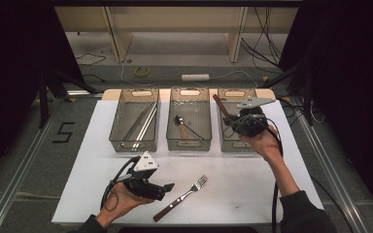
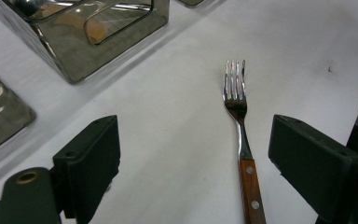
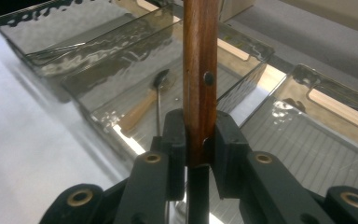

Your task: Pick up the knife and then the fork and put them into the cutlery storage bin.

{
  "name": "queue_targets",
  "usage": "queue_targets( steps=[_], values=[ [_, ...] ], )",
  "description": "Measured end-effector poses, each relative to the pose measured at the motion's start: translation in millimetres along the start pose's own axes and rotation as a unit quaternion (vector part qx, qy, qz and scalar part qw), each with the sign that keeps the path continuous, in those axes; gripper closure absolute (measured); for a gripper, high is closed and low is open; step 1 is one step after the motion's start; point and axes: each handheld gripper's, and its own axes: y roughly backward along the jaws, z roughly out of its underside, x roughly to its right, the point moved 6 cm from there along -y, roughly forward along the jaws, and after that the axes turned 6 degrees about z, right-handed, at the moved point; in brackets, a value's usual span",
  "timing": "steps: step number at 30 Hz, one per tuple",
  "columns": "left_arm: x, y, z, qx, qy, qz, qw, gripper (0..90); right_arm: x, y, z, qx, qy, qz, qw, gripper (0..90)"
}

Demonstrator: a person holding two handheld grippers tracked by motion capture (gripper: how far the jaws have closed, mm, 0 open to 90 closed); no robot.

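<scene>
A fork (image 1: 182, 198) with a wooden handle lies on the white sheet (image 1: 272, 194) near the front edge, tines pointing away. My left gripper (image 1: 167, 187) rests just left of it, open. In the left gripper view the fork (image 2: 237, 100) lies between the wide-apart jaws of the left gripper (image 2: 196, 158), nearer the right one and touching neither. My right gripper (image 1: 230, 121) hovers over the right-hand clear bin (image 1: 233, 148), shut on a wooden-handled utensil (image 1: 219, 104). The riveted handle (image 3: 199, 56) stands up out of the right gripper (image 3: 199, 135); its metal end is hidden.
Three clear bins stand in a row at the back. The left bin (image 1: 118, 116) holds long metal sticks (image 1: 143, 124). A spoon (image 1: 179, 120) lies in the middle bin (image 1: 189, 143). Cables and a tape roll (image 1: 142, 71) lie on the floor beyond the table.
</scene>
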Motion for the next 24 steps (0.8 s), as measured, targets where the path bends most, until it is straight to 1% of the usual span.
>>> queue_targets(
  steps=[2,4,9,15,24],
  values=[
    [0.8,-0.1,1.3,-0.001,0.003,0.000,1.0000,15.9,3.5,-3.0,-2.7,-0.001,-0.006,0.004,1.0000,77.9],
    [1.1,0.2,2.1,-0.002,0.001,0.000,1.0000,15.9,8.3,-6.8,-6.1,-0.002,-0.018,0.008,0.9998,77.9],
    [1.8,3.1,1.8,0.012,0.002,-0.002,0.9999,15.8,20.7,-15.5,-13.8,0.000,-0.036,0.017,0.9992,77.9],
    [2.2,5.0,3.7,0.014,0.003,-0.002,0.9999,15.7,33.4,-24.8,-23.1,0.001,-0.063,0.027,0.9976,77.8],
    [3.0,7.8,4.3,0.026,0.001,-0.006,0.9996,15.8,43.3,-43.7,-29.7,-0.007,-0.088,0.045,0.9951,77.8]
  ],
)
